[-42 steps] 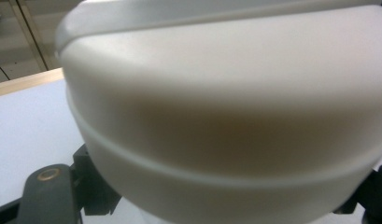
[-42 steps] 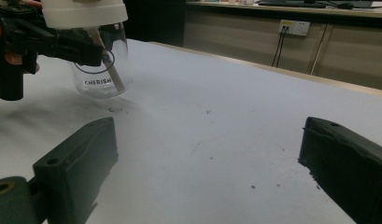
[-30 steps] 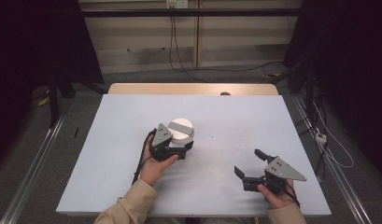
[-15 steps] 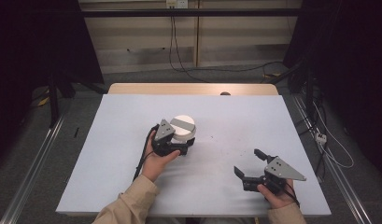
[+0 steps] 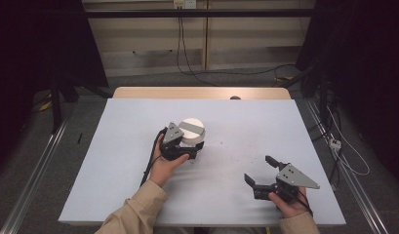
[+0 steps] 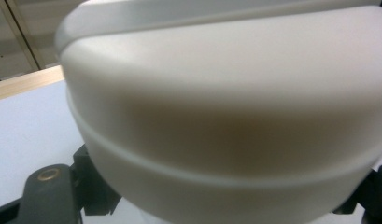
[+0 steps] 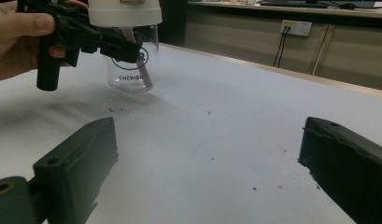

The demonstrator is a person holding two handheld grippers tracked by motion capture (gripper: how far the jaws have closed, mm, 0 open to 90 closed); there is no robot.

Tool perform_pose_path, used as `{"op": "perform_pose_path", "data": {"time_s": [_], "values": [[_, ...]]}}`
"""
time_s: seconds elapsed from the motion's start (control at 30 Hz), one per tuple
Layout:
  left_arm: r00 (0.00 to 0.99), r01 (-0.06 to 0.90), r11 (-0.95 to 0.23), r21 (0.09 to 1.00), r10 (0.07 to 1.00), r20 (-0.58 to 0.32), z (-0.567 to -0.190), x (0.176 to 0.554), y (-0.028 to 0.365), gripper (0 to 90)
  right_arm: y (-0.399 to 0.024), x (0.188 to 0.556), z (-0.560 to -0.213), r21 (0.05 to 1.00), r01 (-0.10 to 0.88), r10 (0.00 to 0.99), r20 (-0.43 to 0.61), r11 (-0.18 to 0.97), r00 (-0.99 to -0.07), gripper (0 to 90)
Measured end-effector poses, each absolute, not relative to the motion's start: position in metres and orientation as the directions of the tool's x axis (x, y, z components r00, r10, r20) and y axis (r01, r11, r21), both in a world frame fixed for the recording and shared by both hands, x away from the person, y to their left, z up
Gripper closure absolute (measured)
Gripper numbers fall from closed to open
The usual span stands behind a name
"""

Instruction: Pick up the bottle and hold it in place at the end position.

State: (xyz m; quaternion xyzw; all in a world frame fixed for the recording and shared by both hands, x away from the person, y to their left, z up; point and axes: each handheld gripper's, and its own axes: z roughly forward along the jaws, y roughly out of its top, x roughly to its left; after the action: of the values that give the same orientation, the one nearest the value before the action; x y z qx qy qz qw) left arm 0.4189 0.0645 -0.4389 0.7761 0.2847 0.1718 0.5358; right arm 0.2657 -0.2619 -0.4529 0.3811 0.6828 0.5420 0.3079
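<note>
Jar (image 5: 192, 132) mid-table (image 5: 114, 161); right tool (image 5: 263, 170) front-right.

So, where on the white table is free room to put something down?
The white table is bare along its left side, across the far strip before the wooden edge, and in the middle between the grippers. It is crowded at the clear glass jar with white lid, held by the left gripper, and near the open right gripper.

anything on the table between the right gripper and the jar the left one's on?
Nothing: bare table with a few small dark specks between the right gripper and the white-lidded jar, seen in the high view and the right gripper view.
</note>
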Motion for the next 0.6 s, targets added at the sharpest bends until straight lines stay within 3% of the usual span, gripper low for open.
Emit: {"op": "perform_pose_path", "data": {"time_s": [0.6], "values": [[0.773,0.263,-0.274,0.925,0.634,-0.032,-0.437,0.431,0.059,18.6,-0.262,0.266,-0.453,0.976,0.185,0.856,-0.007,0.119,-0.517,4.0]]}}
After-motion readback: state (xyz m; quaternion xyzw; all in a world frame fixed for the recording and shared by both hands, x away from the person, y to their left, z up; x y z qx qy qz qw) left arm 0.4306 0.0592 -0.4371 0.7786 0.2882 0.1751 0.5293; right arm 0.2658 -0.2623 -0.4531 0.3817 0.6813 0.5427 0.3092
